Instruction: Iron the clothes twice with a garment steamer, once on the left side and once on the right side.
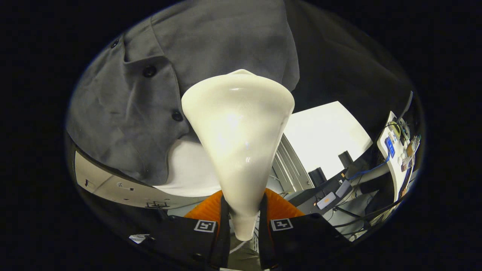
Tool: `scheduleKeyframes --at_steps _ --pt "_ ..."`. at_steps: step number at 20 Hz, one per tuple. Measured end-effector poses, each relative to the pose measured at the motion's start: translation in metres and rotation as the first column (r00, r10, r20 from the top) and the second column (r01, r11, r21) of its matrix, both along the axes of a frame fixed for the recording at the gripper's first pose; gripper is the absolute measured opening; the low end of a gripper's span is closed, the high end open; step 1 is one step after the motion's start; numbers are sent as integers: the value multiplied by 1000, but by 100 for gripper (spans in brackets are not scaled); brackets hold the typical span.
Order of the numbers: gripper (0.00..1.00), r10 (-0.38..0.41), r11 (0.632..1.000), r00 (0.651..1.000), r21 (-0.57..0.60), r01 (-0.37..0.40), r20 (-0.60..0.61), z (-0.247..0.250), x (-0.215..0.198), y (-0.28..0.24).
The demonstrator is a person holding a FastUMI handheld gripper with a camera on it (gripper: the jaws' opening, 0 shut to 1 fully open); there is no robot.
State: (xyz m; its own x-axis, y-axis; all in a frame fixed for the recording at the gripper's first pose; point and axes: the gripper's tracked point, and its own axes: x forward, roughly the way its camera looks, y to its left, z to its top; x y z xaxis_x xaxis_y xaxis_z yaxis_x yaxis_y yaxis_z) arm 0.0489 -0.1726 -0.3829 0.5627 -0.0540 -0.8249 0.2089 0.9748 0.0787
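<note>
gripper (243, 222) fingers clamped on steamer (238, 124) neck, pointing forward.

Your claw (243, 226) grips the steamer's (237, 143) narrow neck, a finger on each side. Beyond it to your right, you see a narrow white bench (393, 171), tilted in this view. Small electronics crowd its top: a blue piece (389, 146), a coil of cable (399, 130) beside it, and other bits too small to tell. A blue cable (367, 171) runs off the bench's edge. Nearer you, a dark surface (308, 199) carries a white box (326, 200), a grey box (343, 188) just beside it, and loose dark cables; you cannot tell whether this is floor or shelf.
</note>
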Motion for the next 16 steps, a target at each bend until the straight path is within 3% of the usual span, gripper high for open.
scheduleKeyframes --at_steps 8,16 --pt "39 -17 1000 978 -18 22 206 110 9 1" --pt "38 34 997 902 -73 -3 431 235 28 24"
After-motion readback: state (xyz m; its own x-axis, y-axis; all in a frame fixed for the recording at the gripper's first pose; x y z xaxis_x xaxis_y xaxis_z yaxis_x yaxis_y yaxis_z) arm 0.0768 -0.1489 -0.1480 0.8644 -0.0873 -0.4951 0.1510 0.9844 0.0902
